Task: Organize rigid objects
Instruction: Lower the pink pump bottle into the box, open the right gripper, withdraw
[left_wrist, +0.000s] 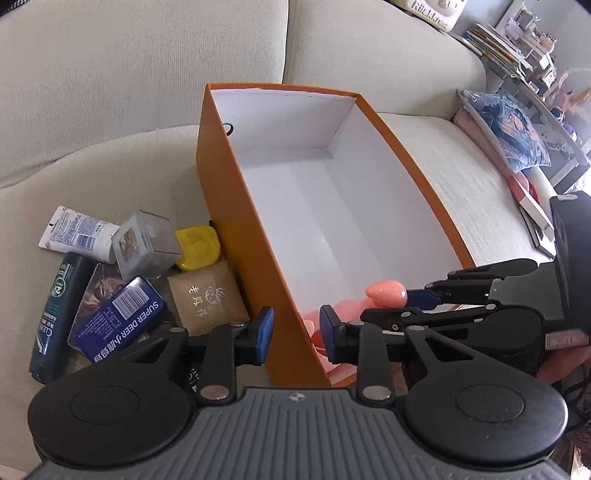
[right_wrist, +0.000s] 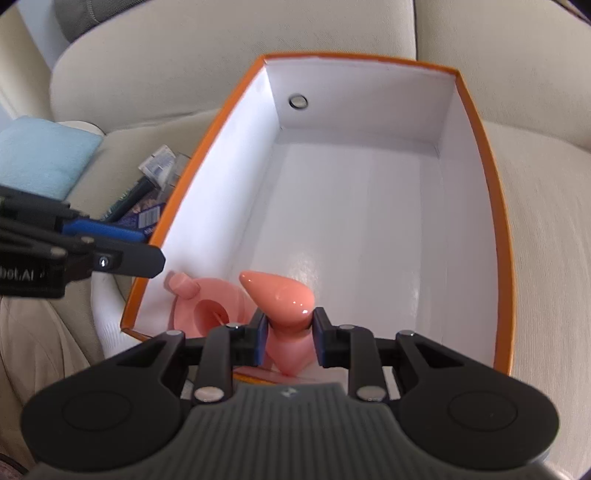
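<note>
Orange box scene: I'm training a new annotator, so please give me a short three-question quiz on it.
1. True or false: the right gripper is shut on the pink toy.
2. Where does the blue tin lie? A) inside the orange box; B) on the sofa beside the box; C) on a shelf.
3. Fill in: the inside of the orange box is ___ in colour.
Key: 1 true; 2 B; 3 white.
</note>
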